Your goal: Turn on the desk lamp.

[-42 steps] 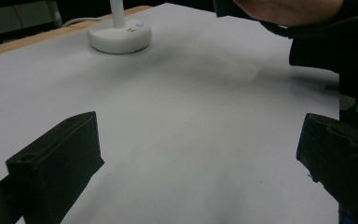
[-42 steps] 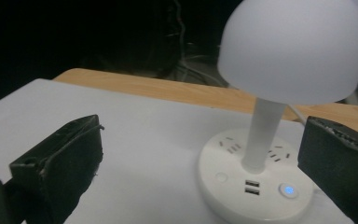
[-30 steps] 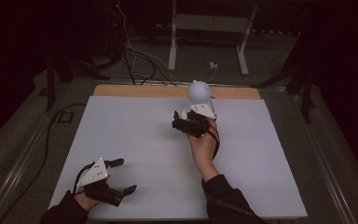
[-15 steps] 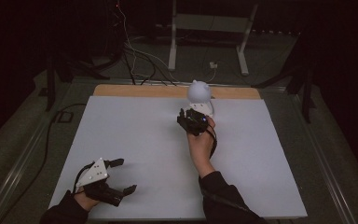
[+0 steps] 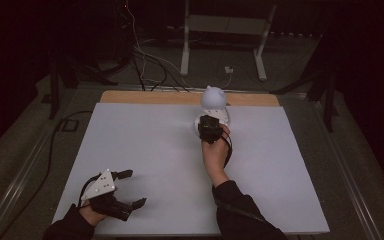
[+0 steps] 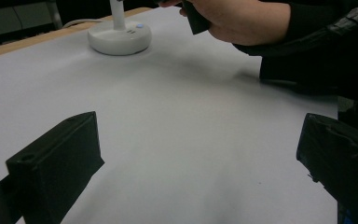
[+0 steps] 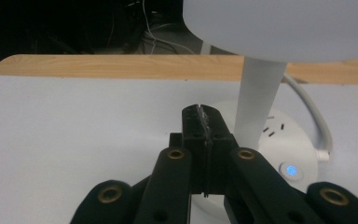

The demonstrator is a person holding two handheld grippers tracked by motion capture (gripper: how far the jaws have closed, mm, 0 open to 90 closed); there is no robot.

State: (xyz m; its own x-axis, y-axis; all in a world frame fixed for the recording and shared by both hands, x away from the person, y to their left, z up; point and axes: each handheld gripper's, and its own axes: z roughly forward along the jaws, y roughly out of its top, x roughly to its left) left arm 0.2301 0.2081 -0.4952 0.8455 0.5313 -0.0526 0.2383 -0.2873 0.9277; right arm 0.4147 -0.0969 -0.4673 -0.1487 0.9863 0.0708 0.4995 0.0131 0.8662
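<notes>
A white desk lamp stands at the table's far middle: a round head [image 5: 213, 96] on a thin stem [image 7: 258, 98] over a round base [image 7: 279, 140] that bears a lit blue button [image 7: 291, 171]. My right gripper [image 5: 208, 122] hovers at the near edge of that base, left of the stem. Its jaws have just been closing and now meet flat with nothing between them [image 7: 200, 112]. My left gripper [image 5: 134, 188] rests at the front left of the table, open and empty [image 6: 200, 149], far from the lamp base [image 6: 119, 39].
A white sheet [image 5: 145, 145] covers the table, with a wooden strip [image 5: 145, 97] along its far edge. The lamp's white cable [image 7: 314, 116] runs off the base to the right. Cables and a stand's legs [image 5: 220, 50] lie on the floor beyond.
The right gripper's jaws went from spread wide to pressed together, and the hand edged a little toward the lamp base. The left gripper kept still.
</notes>
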